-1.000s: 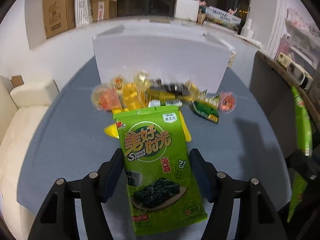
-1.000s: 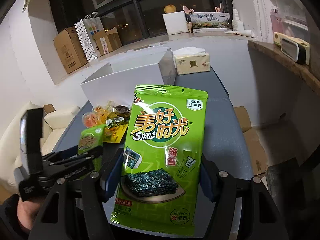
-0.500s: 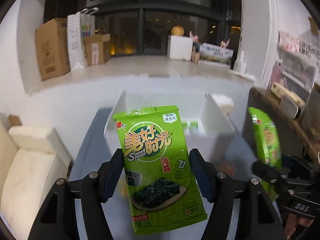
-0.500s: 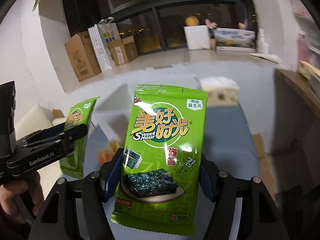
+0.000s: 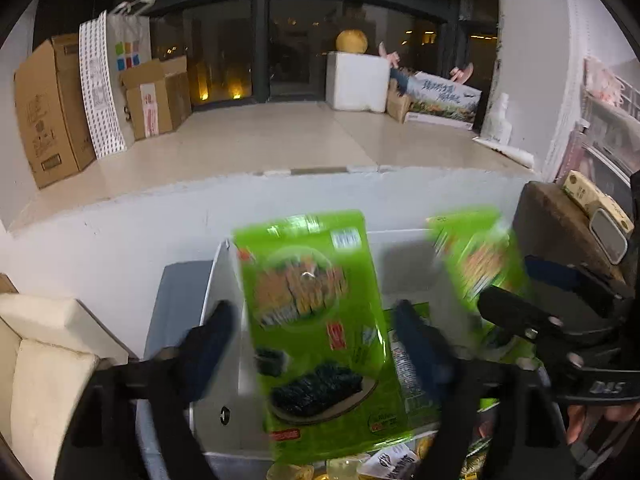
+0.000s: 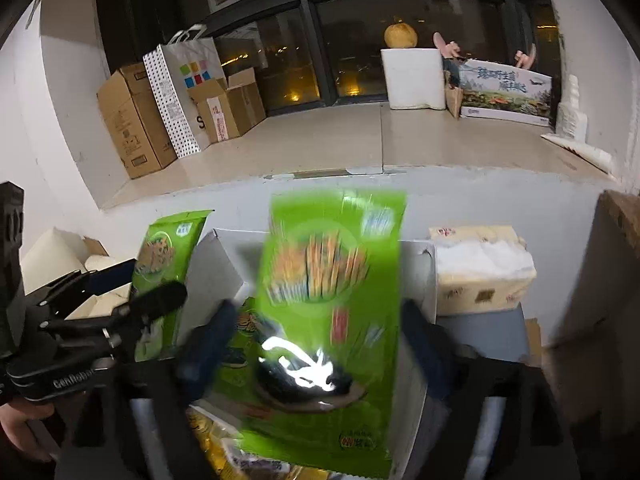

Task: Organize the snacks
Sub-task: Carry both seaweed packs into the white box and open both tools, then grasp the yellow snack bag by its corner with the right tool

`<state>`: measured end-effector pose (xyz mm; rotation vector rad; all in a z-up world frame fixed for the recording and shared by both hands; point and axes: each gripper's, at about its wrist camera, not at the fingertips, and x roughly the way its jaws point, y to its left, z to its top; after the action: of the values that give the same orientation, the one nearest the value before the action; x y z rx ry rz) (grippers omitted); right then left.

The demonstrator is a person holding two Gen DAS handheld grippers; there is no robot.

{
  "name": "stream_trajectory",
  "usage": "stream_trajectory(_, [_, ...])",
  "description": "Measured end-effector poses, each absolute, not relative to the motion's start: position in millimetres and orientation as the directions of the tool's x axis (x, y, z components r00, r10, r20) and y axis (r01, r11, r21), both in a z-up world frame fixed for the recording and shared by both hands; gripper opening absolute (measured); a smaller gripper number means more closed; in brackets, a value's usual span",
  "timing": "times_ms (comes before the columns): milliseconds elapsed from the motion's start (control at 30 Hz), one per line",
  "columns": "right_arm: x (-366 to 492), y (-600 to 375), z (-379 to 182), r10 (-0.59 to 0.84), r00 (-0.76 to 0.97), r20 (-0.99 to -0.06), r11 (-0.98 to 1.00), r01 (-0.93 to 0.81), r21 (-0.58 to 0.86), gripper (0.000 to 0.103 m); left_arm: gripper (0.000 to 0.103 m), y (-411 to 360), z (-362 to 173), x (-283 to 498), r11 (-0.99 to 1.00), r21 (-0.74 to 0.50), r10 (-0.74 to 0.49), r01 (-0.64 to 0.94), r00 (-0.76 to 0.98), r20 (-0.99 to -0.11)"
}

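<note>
We judge each seaweed pack to be very light, thin and floppy: a glossy foil pouch that slides easily between pads and holds brittle sheets that would crack under a hard squeeze. The best hold, in our view, is across the narrow width at the lower half, on the flat side seams, with just enough pressure to stop it slipping.

In the left wrist view the left tongs (image 5: pixel 316 344) are spreading apart. The left seaweed pack (image 5: pixel 316 320) stands upright between the jaws, blurred, with a gap showing on both sides, so we read it as released and dropping. It hangs at 12 o'clock from the tongs, over the open white box (image 5: pixel 216 280), with loose snacks (image 5: pixel 384 462) at 6 o'clock along the lower edge.

In the right wrist view the right tongs (image 6: pixel 320 340) are likewise opening, and the right seaweed pack (image 6: pixel 328 304) sits between the jaws, clear of both pads, blurred and tilted slightly. It too lies at 12 o'clock, above the same box, whose near wall (image 6: pixel 216 264) shows at 10 o'clock. A tissue pack (image 6: pixel 480 272) rests on the worktop at 2 o'clock, just beside the box.

Whether either pouch touches the box contents yet we cannot tell.
</note>
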<state>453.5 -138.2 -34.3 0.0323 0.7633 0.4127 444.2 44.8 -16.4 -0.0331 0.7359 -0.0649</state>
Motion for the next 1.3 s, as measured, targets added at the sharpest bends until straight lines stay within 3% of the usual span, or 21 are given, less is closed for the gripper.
stream_trajectory(33, [455.5,-138.7,-35.5,0.363,0.641,-0.676,0.923,-0.345,0.169,0.099,0.102,46.9,-19.3,445.0,0.998,-0.055,-0.069,0.043,0.741,-0.668])
stream_trajectory(333, [422.0,-156.6,-23.9,0.398,0.672,-0.625,0.914,-0.344,0.213,0.103,0.102,58.9,-20.3,420.1,0.998,-0.060,-0.063,0.031,0.757,-0.651])
stream_trajectory(633, [324.8,-173.7,-24.7,0.465,0.665,-0.585,0.882,-0.405,0.241,0.103,0.103,54.0,4.5,317.1,0.996,-0.061,-0.094,0.071,0.822,-0.562])
stream_trajectory(1067, [228.8,-155.5,-105.6,0.457,0.568,-0.684,0.870,-0.446,0.211,0.103,0.103,59.4,-44.1,160.3,0.988,-0.153,-0.113,0.028,0.806,-0.581])
stream_trajectory(1300, [221.1,-101.9,-140.7,0.421,0.528,-0.738,0.820,-0.569,0.061,0.103,0.103,81.6,-67.7,120.1,0.985,-0.171,-0.081,-0.034,0.780,-0.621])
